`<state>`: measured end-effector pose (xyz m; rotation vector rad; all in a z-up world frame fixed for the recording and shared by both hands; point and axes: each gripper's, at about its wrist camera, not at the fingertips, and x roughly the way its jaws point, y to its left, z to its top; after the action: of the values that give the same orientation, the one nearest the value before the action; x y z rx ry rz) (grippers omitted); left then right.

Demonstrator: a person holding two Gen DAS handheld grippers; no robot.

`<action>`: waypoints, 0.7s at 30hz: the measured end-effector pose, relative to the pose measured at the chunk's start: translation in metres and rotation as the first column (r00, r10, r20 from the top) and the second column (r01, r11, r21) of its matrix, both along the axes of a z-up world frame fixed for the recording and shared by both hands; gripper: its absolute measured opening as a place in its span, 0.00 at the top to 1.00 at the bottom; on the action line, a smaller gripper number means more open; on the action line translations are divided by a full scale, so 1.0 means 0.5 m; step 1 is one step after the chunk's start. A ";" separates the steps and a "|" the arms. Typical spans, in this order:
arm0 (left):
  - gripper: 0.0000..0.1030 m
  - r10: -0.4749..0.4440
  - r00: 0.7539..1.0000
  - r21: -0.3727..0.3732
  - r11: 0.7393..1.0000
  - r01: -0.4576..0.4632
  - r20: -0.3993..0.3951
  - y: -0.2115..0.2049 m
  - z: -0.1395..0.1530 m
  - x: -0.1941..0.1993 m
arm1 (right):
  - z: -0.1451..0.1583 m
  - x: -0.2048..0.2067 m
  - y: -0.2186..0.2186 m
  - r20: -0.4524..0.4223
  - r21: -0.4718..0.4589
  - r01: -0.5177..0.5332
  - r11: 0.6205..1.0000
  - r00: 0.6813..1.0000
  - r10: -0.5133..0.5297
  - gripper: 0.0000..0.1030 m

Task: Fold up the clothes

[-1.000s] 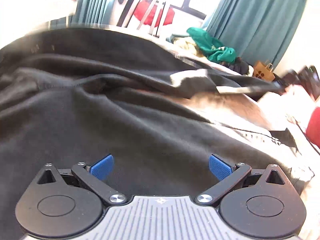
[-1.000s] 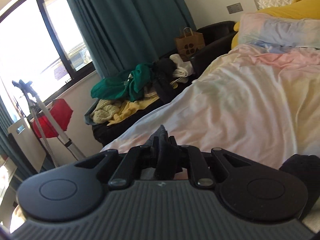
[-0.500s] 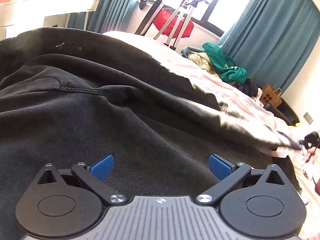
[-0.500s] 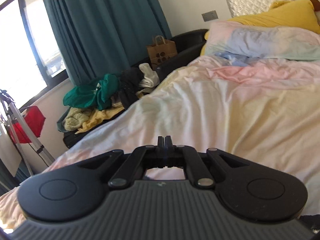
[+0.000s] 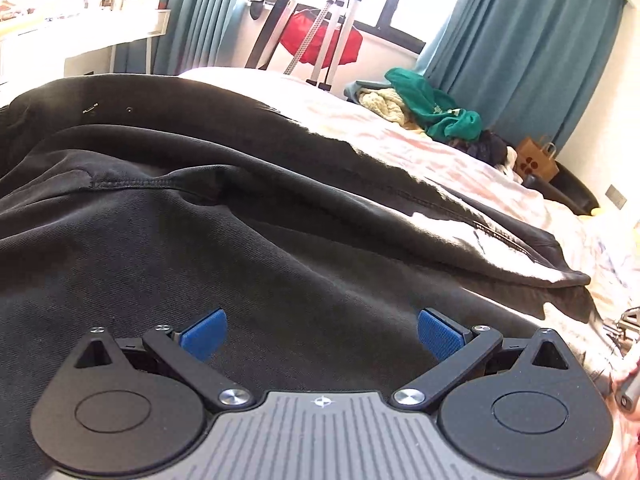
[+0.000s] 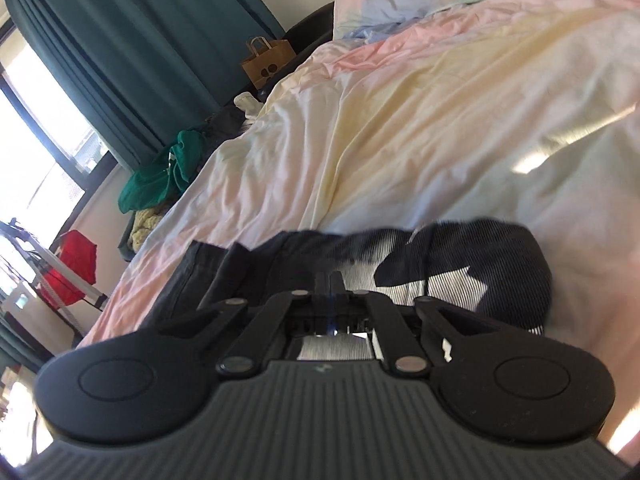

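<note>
left gripper (image 5: 320, 334): spread wide, blue pads (image 5: 438, 334) well apart, nothing btwn them, hovering low right over the black garment
right gripper (image 6: 329, 280): fingers pressed together, tips look empty afaict; dark fabric sits just past the tips, not pinched
black garment (image 5: 208, 248): big dark sweatshirt-type thing spread across the bed, fills most of left wrist view, w/ a stitched seam across the upper left and a fold ridge running diagonally to the right edge
ribbed cuff/hem (image 6: 472, 264): dark ribbed bit of fabric lying on the sheet right in front of the right gripper, sun patches on it; can't tell if it's the same garment
bed (image 6: 420, 120): pastel sheet, pink/yellow/pale blue, wrinkled, pillow at top right
clothes pile (image 5: 432, 110): green + cream stuff heaped beyond the far side of the bed, by the teal curtain (image 5: 520, 48)
paper bag (image 6: 268, 62): brown, upright, near the curtain
red thing (image 5: 320, 42): under the window, behind a metal stand
</note>
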<state>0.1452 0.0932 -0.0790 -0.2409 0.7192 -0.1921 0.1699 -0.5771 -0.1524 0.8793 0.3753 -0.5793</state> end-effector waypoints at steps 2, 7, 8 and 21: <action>0.00 -0.004 1.000 0.010 1.000 0.004 -0.002 -0.002 0.004 -0.013 | 0.009 -0.034 0.029 0.018 0.066 -0.026 0.997 1.000 0.025 0.96; 0.00 -0.010 1.000 0.032 0.999 0.010 0.012 -0.007 0.016 -0.049 | 0.067 -0.087 0.113 0.010 0.021 -0.209 0.978 0.978 0.209 0.95; 0.00 -0.007 1.000 0.040 0.999 0.006 0.016 -0.008 0.018 -0.057 | 0.075 -0.100 0.130 0.001 0.023 -0.239 0.971 0.971 0.239 0.95; 0.00 0.171 0.983 -0.135 0.975 -0.179 -0.070 0.106 0.072 -0.170 | 0.069 -0.216 0.129 0.144 0.272 -0.276 0.922 0.959 0.245 0.92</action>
<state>0.0603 0.1462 -0.0431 -0.4440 0.7391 -0.0680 0.0619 -0.5125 -0.1178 1.1169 0.4788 -0.2297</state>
